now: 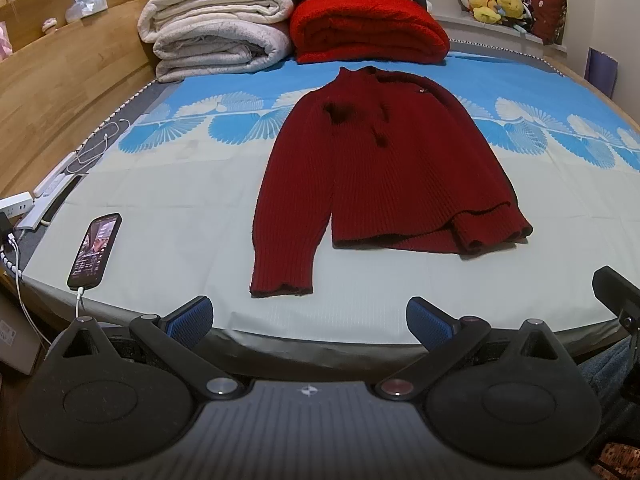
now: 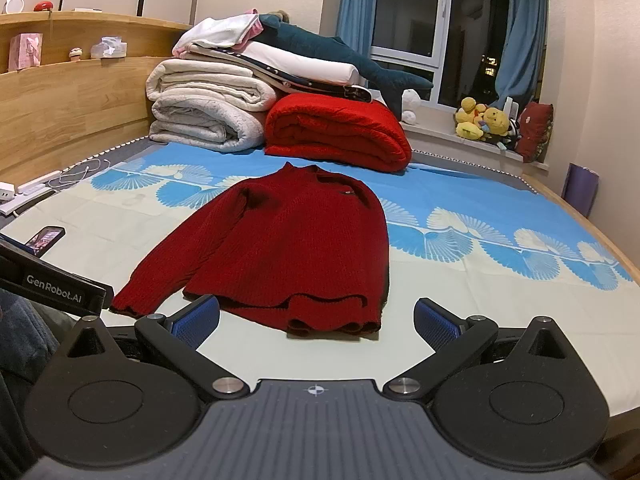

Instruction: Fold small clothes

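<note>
A dark red ribbed sweater lies flat on the bed, collar away from me. Its left sleeve runs down toward the near edge. Its right sleeve is folded over the body, cuff at the hem. My left gripper is open and empty at the near edge of the bed, below the left cuff. In the right wrist view the sweater lies just ahead of my right gripper, which is open and empty, its left fingertip close to the hem.
A phone on a charging cable lies near the bed's left edge, with power strips beside it. Folded white quilts and a red blanket are stacked at the headboard end. Plush toys sit on the windowsill.
</note>
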Motion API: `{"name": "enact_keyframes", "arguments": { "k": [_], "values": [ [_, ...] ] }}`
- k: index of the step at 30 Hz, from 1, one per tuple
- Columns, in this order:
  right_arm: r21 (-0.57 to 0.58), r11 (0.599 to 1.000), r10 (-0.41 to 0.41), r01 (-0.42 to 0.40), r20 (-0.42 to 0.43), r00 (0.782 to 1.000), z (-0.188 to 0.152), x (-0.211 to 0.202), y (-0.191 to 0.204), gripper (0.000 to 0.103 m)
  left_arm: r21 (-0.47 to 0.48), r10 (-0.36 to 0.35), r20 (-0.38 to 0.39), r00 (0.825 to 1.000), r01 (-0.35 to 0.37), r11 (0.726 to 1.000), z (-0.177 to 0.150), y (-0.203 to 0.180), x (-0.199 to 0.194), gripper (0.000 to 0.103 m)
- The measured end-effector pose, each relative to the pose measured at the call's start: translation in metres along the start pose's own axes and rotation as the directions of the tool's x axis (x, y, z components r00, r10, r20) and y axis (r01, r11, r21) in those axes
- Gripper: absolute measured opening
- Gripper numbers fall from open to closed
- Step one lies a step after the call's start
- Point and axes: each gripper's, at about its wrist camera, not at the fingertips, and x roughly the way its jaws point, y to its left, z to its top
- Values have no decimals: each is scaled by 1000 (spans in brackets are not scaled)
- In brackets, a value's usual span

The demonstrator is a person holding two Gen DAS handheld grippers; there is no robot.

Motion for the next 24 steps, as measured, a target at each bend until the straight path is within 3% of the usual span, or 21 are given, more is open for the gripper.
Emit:
{"name": "enact_keyframes", "arguments": {
  "k": [10,14,18,21,24],
  "values": [
    [2,1000,10,-10,-13,1000,0,6,5,102,2,-5,-19,1000,5,1000,2,1,11,103],
    [22,1000,20,-19,-38,999,2,26,-3,102,-1,-27,-51,998,27,1000,12,10,32,103],
    [145,989,22,-3,-131,991,8,81,-32,102,-41,-28,-86,996,24,999,38,33,81,103],
    [246,969,93,-39,-210,973,12,136,-57,102,-95,-66,-125,990,54,994,61,54,127,103],
    [334,942,141,-42,-277,950,14,188,-75,102,-114,-48,-142,989,32,993,82,65,175,103]
  ]
}}
